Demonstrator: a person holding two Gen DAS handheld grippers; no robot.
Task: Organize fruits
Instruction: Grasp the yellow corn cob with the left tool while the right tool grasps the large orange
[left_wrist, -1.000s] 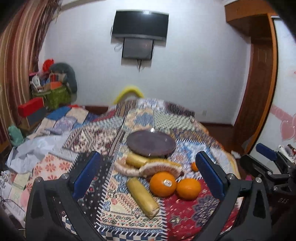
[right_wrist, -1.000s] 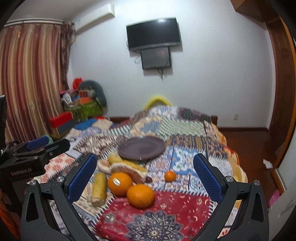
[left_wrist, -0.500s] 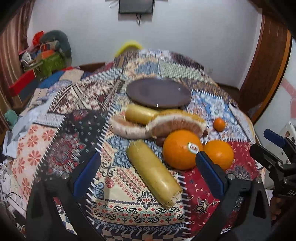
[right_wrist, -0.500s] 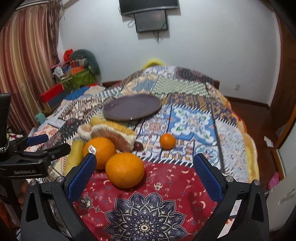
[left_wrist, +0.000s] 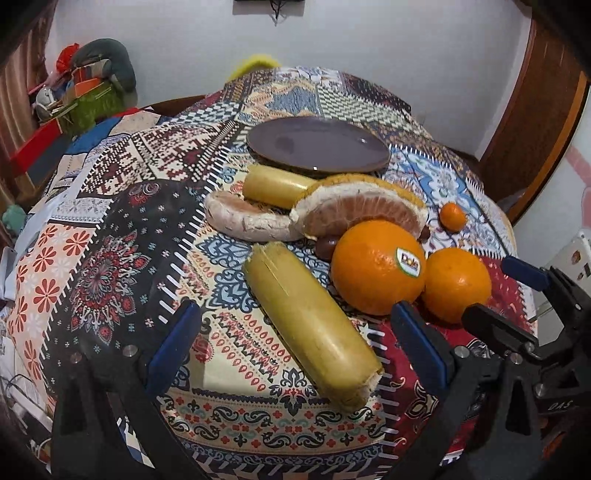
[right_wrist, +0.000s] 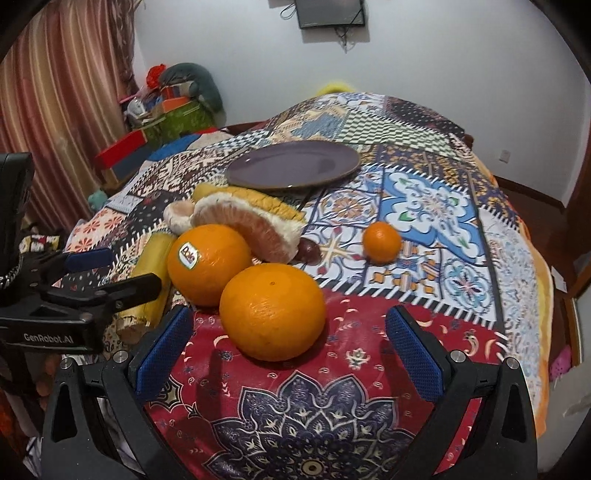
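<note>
While both pairs of blue fingers (right_wrist: 162, 350) are gaping wide and holding nothing, the right gripper (right_wrist: 288, 347) is hovering low behind the plain orange (right_wrist: 272, 312), seemingly starting a pick. Next it needs to close around it. Beyond, the purple plate (right_wrist: 293, 164) is sitting bare; the left gripper (left_wrist: 295, 339) is straddling the yellow fruit (left_wrist: 310, 325).

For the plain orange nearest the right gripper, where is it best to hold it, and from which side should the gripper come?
Grip the plain orange across its widest middle, coming straight from the near side. The right gripper is open and already lined up with it. The labelled orange crowds its far-left side, so stay low and frontal.
</note>
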